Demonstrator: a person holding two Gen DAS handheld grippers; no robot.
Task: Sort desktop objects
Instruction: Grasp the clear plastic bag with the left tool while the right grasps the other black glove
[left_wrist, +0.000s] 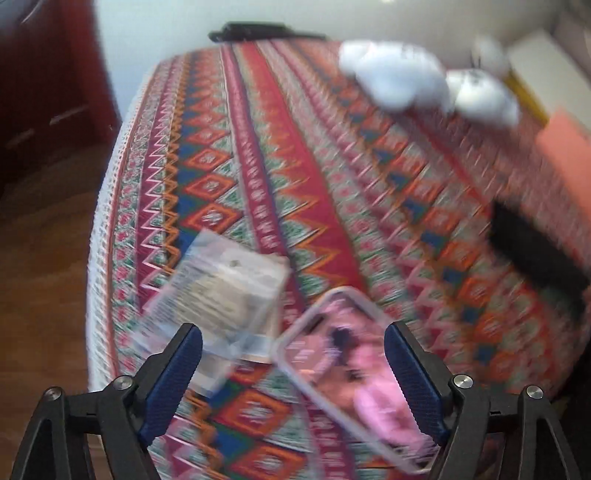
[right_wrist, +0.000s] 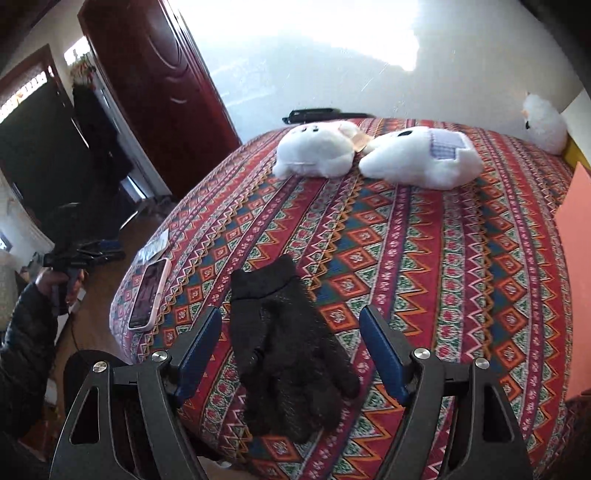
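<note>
We hold the left gripper (left_wrist: 293, 345) above the near corner of a table draped in a patterned red cloth (left_wrist: 332, 177), its blue-padded jaws spread wide and gripping nothing. Between and below them lies a phone (left_wrist: 354, 369) in a clear case with a pink back, flat on the cloth, its near end closer to our right-hand finger. Just beside it, toward the table's edge, rests a clear plastic packet (left_wrist: 218, 295) with a pale card inside; whether the two touch we cannot tell (this view is heavily blurred).

Our right gripper (right_wrist: 290, 349) also stands open, jaws spread on either side of a black knitted glove (right_wrist: 284, 354) that lies flat on the cloth, cuff pointing away from us. The pads do not press on it.

Farther out in the right wrist view, the phone (right_wrist: 149, 293) and packet (right_wrist: 153, 245) sit at the table's left edge, well apart from the glove. Toward the far side lie two white plush toys (right_wrist: 373, 155), just beside each other, and a third white plush (right_wrist: 545, 123) sits at the far right corner. A salmon-coloured panel (right_wrist: 574, 266) rises along the right edge, and a black object (right_wrist: 314, 113) lies at the far edge against the wall. At left, a hand (right_wrist: 55, 284) in a dark padded sleeve grips the other handle.
</note>
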